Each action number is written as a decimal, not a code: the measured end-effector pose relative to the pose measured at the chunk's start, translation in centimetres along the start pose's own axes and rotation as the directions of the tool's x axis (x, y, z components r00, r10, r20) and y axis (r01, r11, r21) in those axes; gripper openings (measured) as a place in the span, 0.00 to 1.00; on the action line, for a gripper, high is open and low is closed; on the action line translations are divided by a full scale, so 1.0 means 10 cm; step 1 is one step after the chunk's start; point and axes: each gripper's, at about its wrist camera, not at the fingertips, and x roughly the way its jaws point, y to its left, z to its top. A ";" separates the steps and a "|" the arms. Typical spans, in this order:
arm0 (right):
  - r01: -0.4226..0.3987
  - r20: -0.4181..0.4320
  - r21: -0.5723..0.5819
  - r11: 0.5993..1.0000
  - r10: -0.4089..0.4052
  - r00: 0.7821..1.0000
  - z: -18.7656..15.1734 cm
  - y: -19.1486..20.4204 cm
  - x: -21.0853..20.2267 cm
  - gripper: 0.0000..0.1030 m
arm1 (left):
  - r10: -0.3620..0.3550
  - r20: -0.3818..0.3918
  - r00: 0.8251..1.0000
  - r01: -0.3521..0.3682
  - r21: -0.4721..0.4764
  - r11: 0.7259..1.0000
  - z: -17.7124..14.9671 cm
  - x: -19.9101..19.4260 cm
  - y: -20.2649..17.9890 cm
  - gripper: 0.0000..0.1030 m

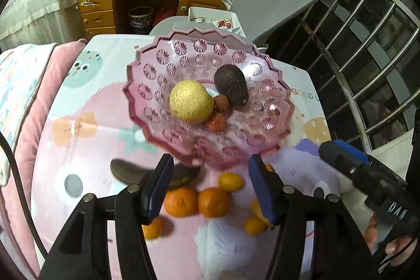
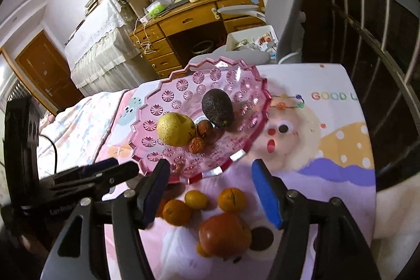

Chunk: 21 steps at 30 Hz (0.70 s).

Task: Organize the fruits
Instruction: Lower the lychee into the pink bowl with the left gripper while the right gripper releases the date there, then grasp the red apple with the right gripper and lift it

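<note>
pink glass dish sits on a patterned tablecloth, at about 12 o'clock from both grippers. inside the dish: a yellow pear at its centre, a dark avocado at 2 o'clock from the pear, and two red lychees touching the pear at its 4 o'clock side.

left gripper: fingers apart, nothing between the blue pads. loose fruit lies on the cloth beneath and between them: two mandarins side by side, a small kumquat at 1 o'clock from them, more small orange fruit at 5 and 7 o'clock. a dark curved fruit, blurred, lies at 10 o'clock, partly behind the left finger; i cannot tell what it is.

right gripper: fingers apart, pads gripping nothing. below them, a red-orange tomato-like fruit at 6 o'clock, a mandarin at 8 o'clock, a kumquat and a split-skinned orange fruit nearer the dish rim.

a person's fingertips show on the right gripper's handle in the left wrist view.
</note>
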 end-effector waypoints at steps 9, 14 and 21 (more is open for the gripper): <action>-0.007 -0.128 0.077 0.997 0.017 0.992 -0.23 -0.10 -0.08 0.65 | -0.009 -0.039 0.999 0.008 -0.037 0.999 -0.37 -0.10 -0.02 0.64; -0.002 -0.211 0.157 0.988 0.035 0.977 -0.38 -0.17 0.03 0.65 | -0.010 -0.049 0.999 0.007 -0.069 0.998 -0.52 -0.01 0.01 0.66; 0.003 -0.310 0.315 0.949 0.100 0.945 -0.60 -0.36 0.31 0.66 | -0.020 -0.073 0.997 0.010 -0.145 0.989 -0.67 0.24 0.10 0.67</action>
